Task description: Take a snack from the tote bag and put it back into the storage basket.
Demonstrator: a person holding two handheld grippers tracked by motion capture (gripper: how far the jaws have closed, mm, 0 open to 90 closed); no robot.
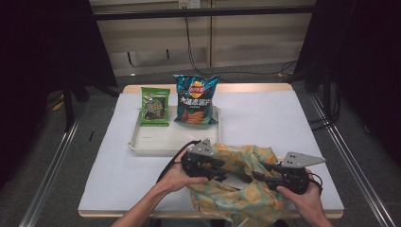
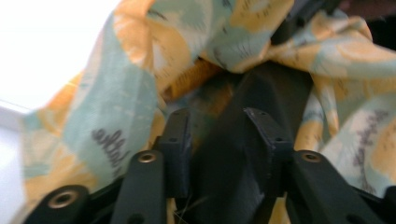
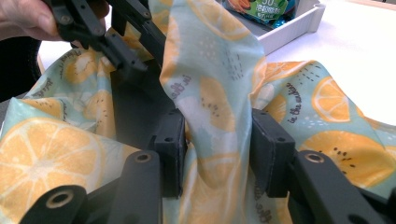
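A cloth bag (image 1: pixel 241 189) printed with lemon slices lies crumpled at the table's front edge, between both hands. My left gripper (image 1: pixel 222 171) points right into the bag. In the left gripper view its jaws (image 2: pixel 219 135) stand apart around a black strap (image 2: pixel 233 163) of the bag (image 2: pixel 130 70), which lies loosely between the pads. My right gripper (image 1: pixel 259 173) points left from the other side. Its jaws (image 3: pixel 217 140) pinch a raised fold of the fabric (image 3: pixel 210 60). The right gripper view also has the left gripper (image 3: pixel 123 56) over the strap (image 3: pixel 135 112).
A white tray (image 1: pixel 156 144) sits behind the bag at mid-table. A green snack packet (image 1: pixel 155 106) and a blue chip bag (image 1: pixel 195 99) lean at its far end. The tray's corner (image 3: pixel 299 25) lies close beyond the fabric. Bare white tabletop stretches to the right.
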